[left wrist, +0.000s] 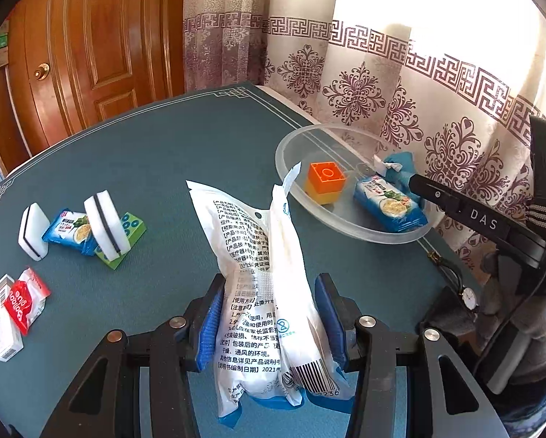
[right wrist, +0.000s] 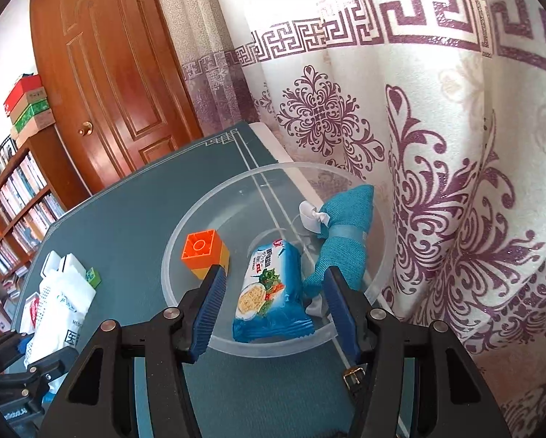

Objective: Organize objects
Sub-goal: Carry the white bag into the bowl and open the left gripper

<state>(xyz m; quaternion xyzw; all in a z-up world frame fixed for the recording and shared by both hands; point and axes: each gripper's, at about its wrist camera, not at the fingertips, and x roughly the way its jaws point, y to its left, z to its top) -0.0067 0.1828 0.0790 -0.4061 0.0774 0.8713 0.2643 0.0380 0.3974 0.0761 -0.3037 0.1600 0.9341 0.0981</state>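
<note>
In the left wrist view, the left tool (left wrist: 269, 325) is clenching a white packet (left wrist: 262, 284), its blue pads pressing the packet's sides; the packet is standing with its long axis running from six o'clock up toward twelve, crumpled at the top. The clear bowl (left wrist: 291, 146) is sitting on the table (left wrist: 145, 153) at about two o'clock from the packet, near but not touching it, and it is already holding an orange and yellow block (left wrist: 325, 180), a blue cracker pack (left wrist: 389, 206) and a blue cloth pouch (left wrist: 400, 166). The coming move, as I judge it, is turning on that two o'clock bearing: the packet needs carrying over the bowl's near rim. Out at nine o'clock, well apart, two white sponges (left wrist: 103, 224), a second cracker pack (left wrist: 70, 230), a green block (left wrist: 128, 237) and a red sachet (left wrist: 21, 304) are waiting on the table. In the right wrist view, the right tool (right wrist: 273, 310) is hanging open over the bowl's near rim, gripping nothing, with the cracker pack lying between its fingers' lines. This view is showing the bowl's contents from above and the pouch's white bow, which the left view is barely showing; the left view alone is showing the leftover items clearly. The right tool is nearer the bowl, yet the left is carrying the packet.
</note>
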